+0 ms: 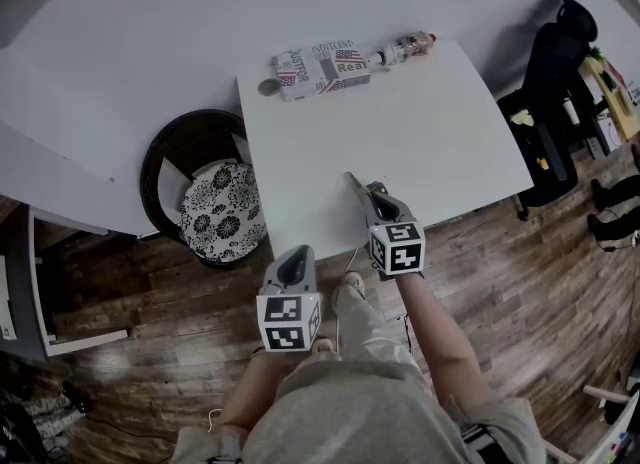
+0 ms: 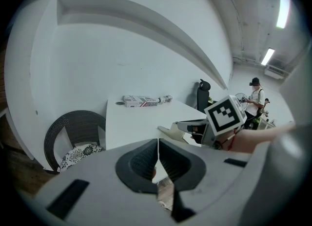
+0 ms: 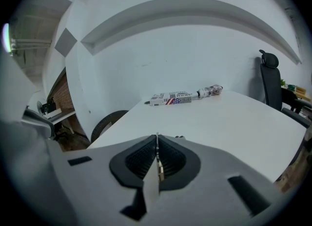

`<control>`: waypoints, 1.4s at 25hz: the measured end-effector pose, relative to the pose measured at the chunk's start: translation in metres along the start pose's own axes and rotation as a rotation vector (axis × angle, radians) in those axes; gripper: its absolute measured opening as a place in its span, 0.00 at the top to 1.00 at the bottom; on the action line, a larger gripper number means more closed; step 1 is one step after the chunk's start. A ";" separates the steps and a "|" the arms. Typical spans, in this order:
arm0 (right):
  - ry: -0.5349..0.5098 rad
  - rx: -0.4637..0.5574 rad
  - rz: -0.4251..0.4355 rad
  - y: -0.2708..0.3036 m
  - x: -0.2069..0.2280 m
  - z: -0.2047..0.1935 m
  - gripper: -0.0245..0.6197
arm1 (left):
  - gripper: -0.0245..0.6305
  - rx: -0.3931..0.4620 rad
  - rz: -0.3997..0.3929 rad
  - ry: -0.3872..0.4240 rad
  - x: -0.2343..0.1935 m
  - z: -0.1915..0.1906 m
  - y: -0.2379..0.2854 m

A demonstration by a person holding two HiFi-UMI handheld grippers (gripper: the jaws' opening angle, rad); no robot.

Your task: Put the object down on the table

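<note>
The right claw (image 1: 364,193) is closed on a thin beige piece (image 1: 353,184). The piece is flat and pointed, and it sticks out in front of the pads, towards the far side of the white counter (image 1: 440,122). In the right gripper view, the two pads press together with only the edge of this piece between them. The claw holds it over the near part of the counter, just inside the front edge. I cannot tell if the tip touches the surface or hangs a little above it.

The left claw (image 1: 294,257) is lower and nearer to the person, over the wooden floor (image 1: 150,282) and beside the counter's edge. Its pads meet at the tips and there is nothing between them.

At the far edge lies a printed box (image 1: 322,70), and a small bottle (image 1: 405,49) lies beside it, both well apart from the claw.

I judge that the task is at the putting-down step and the release is not yet done. The next move would be to lower the piece until it lies flat on the bare surface, then open the pads slowly and draw the claw back, so that the light piece does not stick to a pad or slide off the near edge.
</note>
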State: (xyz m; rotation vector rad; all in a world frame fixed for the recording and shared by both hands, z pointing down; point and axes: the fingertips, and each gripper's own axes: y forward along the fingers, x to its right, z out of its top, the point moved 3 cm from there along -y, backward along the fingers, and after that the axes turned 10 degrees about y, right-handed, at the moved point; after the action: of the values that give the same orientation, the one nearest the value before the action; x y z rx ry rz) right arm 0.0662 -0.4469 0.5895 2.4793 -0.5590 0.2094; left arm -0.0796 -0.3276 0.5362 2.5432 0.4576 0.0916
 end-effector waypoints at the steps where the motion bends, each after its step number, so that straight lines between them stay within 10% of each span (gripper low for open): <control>1: 0.000 -0.001 0.001 0.001 0.001 0.000 0.94 | 0.95 0.001 -0.001 0.001 0.000 0.001 0.001; 35: -0.094 -0.054 -0.155 0.010 0.047 -0.004 0.84 | 0.95 0.015 0.014 0.020 0.000 0.002 -0.021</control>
State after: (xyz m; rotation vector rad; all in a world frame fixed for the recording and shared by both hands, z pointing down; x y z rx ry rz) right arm 0.1044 -0.4685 0.6102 2.4758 -0.4033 0.0167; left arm -0.0853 -0.3121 0.5236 2.5624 0.4500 0.1193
